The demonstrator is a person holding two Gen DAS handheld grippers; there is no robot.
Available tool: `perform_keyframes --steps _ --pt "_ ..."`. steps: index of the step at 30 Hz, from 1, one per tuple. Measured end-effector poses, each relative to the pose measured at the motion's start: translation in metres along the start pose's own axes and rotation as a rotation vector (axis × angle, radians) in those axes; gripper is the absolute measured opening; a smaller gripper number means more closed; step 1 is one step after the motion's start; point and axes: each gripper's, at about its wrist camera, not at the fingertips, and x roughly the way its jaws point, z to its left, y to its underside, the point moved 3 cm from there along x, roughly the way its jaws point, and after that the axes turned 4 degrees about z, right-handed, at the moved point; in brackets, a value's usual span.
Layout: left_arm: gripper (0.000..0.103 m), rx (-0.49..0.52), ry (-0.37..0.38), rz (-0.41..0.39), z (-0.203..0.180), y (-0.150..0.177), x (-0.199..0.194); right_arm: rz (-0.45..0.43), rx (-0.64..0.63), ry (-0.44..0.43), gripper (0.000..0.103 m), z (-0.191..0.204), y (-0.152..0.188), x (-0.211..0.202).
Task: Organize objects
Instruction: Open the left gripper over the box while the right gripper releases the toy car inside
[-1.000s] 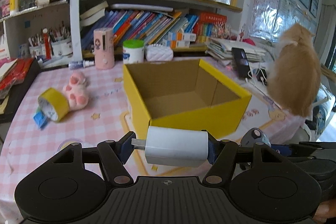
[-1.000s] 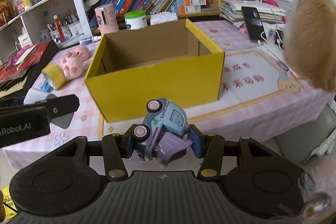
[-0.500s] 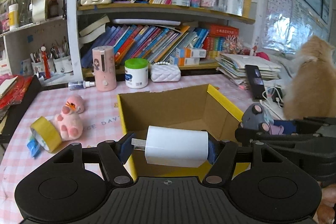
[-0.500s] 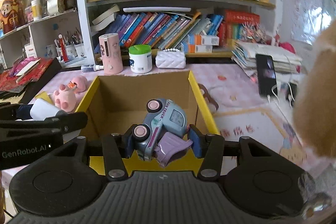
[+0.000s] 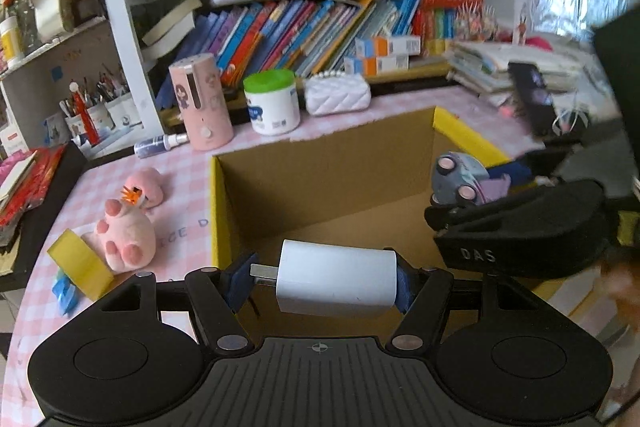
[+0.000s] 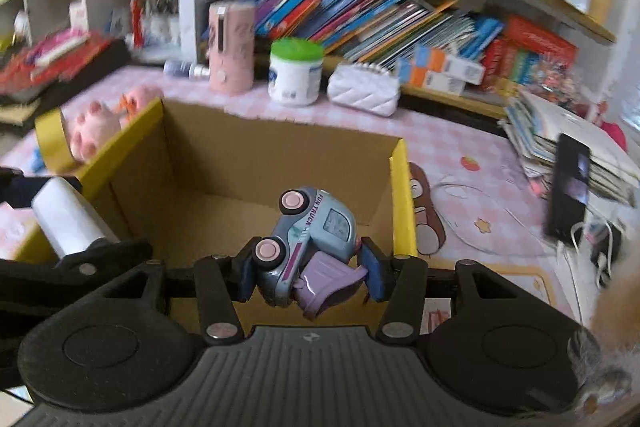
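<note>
- Over on the right edge of the right wrist view, a fuzzy orange blur (image 6: 616, 307) is cut off by the frame, can't make out what it is. Whole back shelf is pretty smeared too.
- Behind the near wall of the cardboard box (image 5: 320, 187), the floor right under the grippers is hidden; what shows of the inside looks like bare brown card. Outside faces and rim are yellow, top is open.
- Left gripper (image 5: 322, 285) is clamped on a white charger block (image 5: 336, 283): smooth matte plastic, rounded corners, lying sideways with its metal prongs poking at the left blue pad. It hangs above the box's near edge.
- Right gripper (image 6: 310, 267) is closed tight on a toy truck (image 6: 312, 239), glossy blue-grey body, pink wheels, a lilac plastic scoop at the bottom, "FUN TRUCK" on the side. It's tipped on its side, over the box opening, near the right wall.
- Left of the box on the pink checked tablecloth (image 5: 180, 195): a plush pink toy (image 5: 126, 235), soft and lumpy, touching a yellow tape roll (image 5: 80, 263).
- Further back: pink cylinder (image 5: 200, 103), green-lidded white tub (image 5: 272, 103), quilted white purse (image 5: 338, 95).
</note>
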Motion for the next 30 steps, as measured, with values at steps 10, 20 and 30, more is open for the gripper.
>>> perform_keyframes --steps 10,20,30 --pt "0.067 0.033 0.0 0.056 -0.012 -0.002 0.032 0.165 -0.222 -0.006 0.049 0.006 -0.012 0.057" --pt "0.068 0.098 0.048 0.035 -0.023 -0.008 0.047 0.177 -0.245 0.056 0.049 -0.008 -0.009 0.058" --pt "0.073 0.086 0.008 -0.024 -0.023 -0.015 0.033 0.146 -0.186 0.034 0.063 -0.011 -0.014 0.055"
